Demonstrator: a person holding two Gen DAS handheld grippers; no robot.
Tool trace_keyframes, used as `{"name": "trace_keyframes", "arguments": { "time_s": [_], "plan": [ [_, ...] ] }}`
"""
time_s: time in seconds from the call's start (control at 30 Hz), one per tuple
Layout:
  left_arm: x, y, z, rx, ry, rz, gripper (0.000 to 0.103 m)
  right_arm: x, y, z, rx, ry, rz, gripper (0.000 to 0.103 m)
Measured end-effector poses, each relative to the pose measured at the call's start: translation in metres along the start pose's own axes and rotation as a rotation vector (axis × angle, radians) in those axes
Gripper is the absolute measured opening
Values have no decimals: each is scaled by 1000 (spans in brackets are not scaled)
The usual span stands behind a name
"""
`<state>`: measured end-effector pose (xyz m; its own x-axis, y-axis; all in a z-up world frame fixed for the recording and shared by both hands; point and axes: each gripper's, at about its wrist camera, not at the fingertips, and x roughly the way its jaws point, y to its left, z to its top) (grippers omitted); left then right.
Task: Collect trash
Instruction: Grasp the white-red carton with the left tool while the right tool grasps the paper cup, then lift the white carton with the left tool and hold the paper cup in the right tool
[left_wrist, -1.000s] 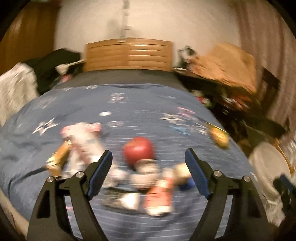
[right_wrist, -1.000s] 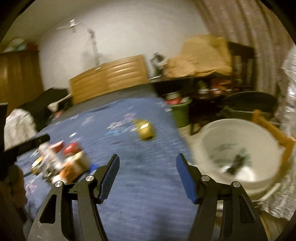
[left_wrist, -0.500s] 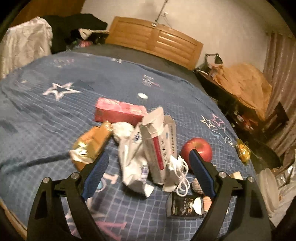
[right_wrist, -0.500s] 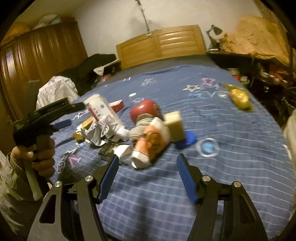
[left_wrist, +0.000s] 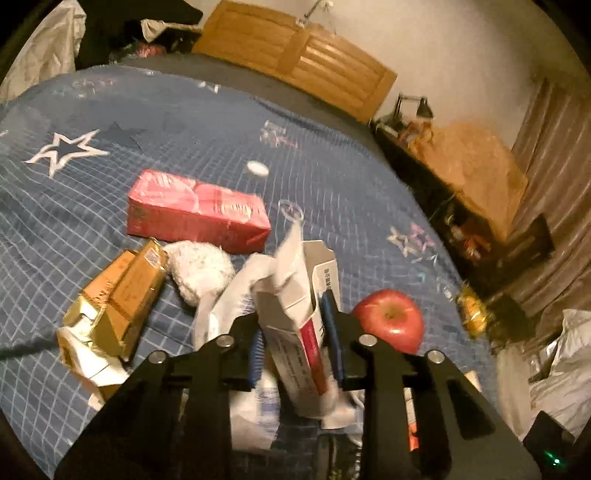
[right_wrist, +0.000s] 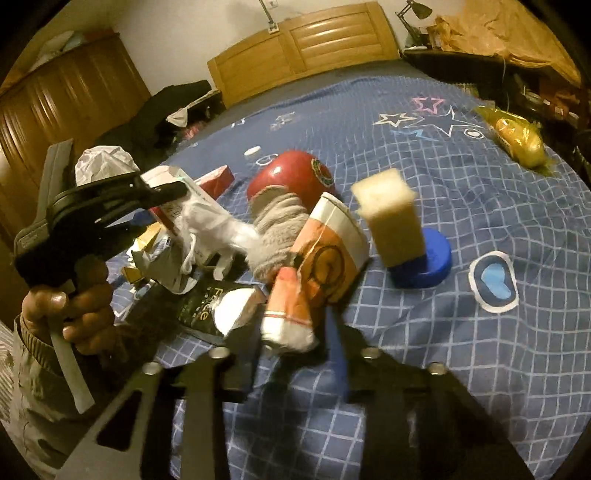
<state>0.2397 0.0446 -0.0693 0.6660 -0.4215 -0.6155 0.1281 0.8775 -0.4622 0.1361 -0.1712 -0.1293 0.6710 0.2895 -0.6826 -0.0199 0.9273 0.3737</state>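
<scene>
Left gripper (left_wrist: 293, 347), jaws closing, pinches the torn white carton (left_wrist: 295, 314); flimsy walls may buckle and slip. Right gripper (right_wrist: 295, 354), closing, probably grips the crushed orange cup (right_wrist: 317, 273), contact blurred. Only the right view shows the hand (right_wrist: 70, 306); only the left shows the pink box (left_wrist: 195, 210) whole, far left.

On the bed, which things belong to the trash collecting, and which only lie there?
Trash: torn white carton between the closing left gripper; orange paper cup between the closing right gripper; gold wrapper.
Lying about: apple, sponge, sock.
</scene>
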Motion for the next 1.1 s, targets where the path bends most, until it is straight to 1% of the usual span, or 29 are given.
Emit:
{"name": "trace_keyframes", "arguments": {
  "time_s": [0.17, 0.3, 0.4, 0.63, 0.9, 0.97, 1.07, 1.1],
  "plan": [
    [-36, -8, 2, -23, -93, -29, 22, -16, 1, -4, -9, -21, 34, 26],
    [-59, -23, 6, 7, -153, -28, 22, -38, 4, -6, -21, -51, 63, 26],
    [-73, -33, 7, 25, -191, -21, 22, -55, 8, -4, -38, -91, 80, 26],
    [-99, -41, 12, 38, -258, -19, 22, -91, 16, 0, -81, -176, 86, 26],
    [-130, -57, 18, 83, -332, -31, 22, -112, 17, -2, -85, -213, 83, 26],
    [-136, -62, 16, 110, -368, -7, 22, -114, 19, -3, -88, -219, 83, 26],
    [-145, -75, 14, 193, -412, 33, 22, -118, 22, -5, -92, -225, 82, 26],
    [-144, -83, 13, 242, -412, 87, 22, -119, 22, -5, -91, -227, 82, 26]
  ]
}}
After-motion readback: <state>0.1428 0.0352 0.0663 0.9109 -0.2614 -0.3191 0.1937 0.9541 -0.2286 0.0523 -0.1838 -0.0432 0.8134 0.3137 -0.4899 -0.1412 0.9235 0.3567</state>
